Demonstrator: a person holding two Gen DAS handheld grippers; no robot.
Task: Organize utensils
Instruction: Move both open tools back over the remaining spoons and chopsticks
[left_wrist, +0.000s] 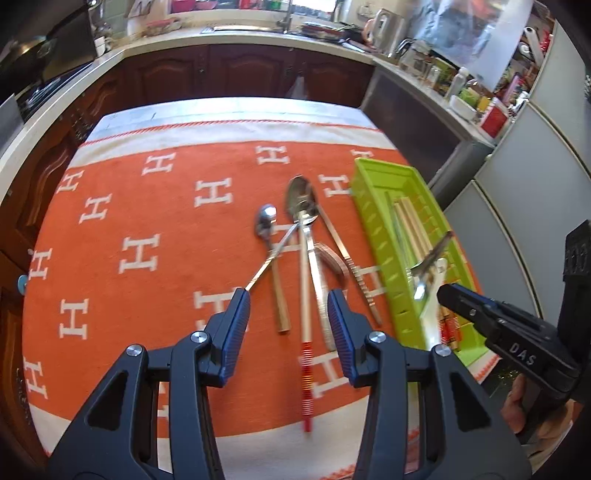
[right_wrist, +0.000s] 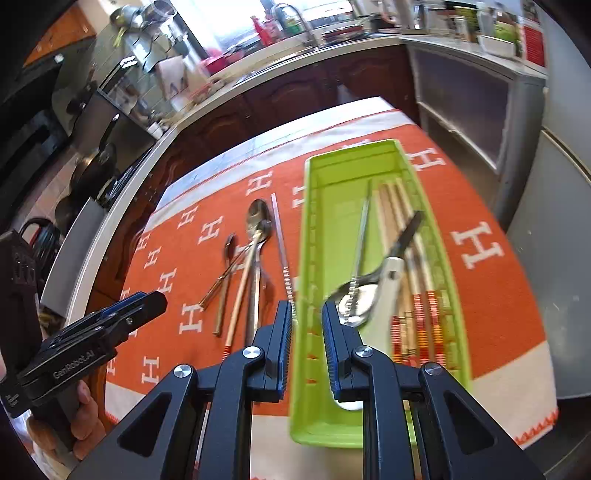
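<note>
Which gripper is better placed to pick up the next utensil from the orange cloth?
Left, probably. The left gripper is open right above the loose utensils, its fingers either side of the red-handled chopstick. The right gripper is open too, but sits over the green tray, off the pile.

Orange H-patterned tablecloth (left_wrist: 155, 221), dark wooden cabinets (left_wrist: 240, 74), sink tap (right_wrist: 295, 18)
</note>
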